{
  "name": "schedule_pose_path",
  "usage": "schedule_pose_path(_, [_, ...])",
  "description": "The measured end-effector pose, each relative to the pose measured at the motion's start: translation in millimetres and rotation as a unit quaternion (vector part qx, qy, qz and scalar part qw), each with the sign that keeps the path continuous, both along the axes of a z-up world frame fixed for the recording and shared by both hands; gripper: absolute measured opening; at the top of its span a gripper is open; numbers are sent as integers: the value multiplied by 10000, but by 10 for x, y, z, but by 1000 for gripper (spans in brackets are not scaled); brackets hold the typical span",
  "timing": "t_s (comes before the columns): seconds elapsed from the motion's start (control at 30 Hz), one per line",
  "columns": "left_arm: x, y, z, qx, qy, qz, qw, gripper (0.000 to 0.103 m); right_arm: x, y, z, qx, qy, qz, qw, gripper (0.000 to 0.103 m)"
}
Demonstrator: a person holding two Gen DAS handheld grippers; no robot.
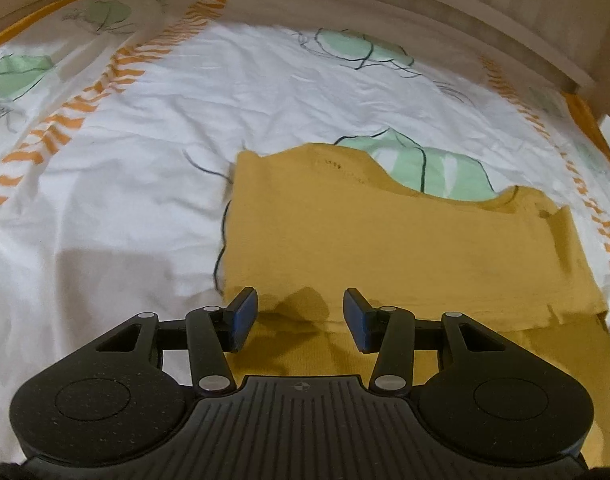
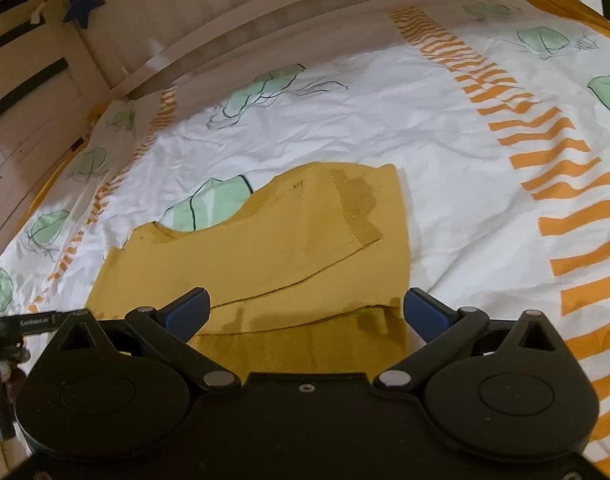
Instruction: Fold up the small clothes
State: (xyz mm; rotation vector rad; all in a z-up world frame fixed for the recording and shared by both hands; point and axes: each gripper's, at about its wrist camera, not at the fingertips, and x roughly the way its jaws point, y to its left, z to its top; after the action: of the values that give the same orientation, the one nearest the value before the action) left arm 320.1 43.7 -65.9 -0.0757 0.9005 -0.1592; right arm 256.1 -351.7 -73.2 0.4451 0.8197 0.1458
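Observation:
A mustard-yellow small garment (image 1: 385,240) lies partly folded on the white bedsheet (image 1: 145,128), its upper layer laid over a lower one. My left gripper (image 1: 301,316) hovers over the garment's near-left edge, jaws apart, nothing pressed between the blue pads (image 1: 243,314). In the right wrist view the same garment (image 2: 265,248) shows its curved neckline at the upper left. My right gripper (image 2: 305,312) stands wide open above the garment's near edge, with cloth below the fingers but not pinched.
The sheet carries green leaf prints (image 1: 433,168) and orange striped bands (image 2: 545,160). A pale wooden bed rail (image 1: 385,12) runs along the far side. A blue star (image 2: 83,4) hangs on the rail at upper left. The other gripper's tip (image 2: 25,324) pokes in at the left.

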Motion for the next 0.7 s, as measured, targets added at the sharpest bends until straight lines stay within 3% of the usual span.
schedule_pose_path(0.17, [88,51,-104,73,59,140,9999,46,-7,77,-16,-57,-77,122,9999,103])
schedule_pose_path(0.3, [166,182,-214,396,316,396,9979,48,-14,158,-33,-162,-149,297,9993,103])
schedule_pose_path(0.4, [212,333,-259,105,464,503,9976,51,-26,238,-50,-310,-181,446,9984,103])
schedule_pose_path(0.7, [264,383,-252,10,638,513,9966,52,68,264,-33,-343,-426,653,9964,103])
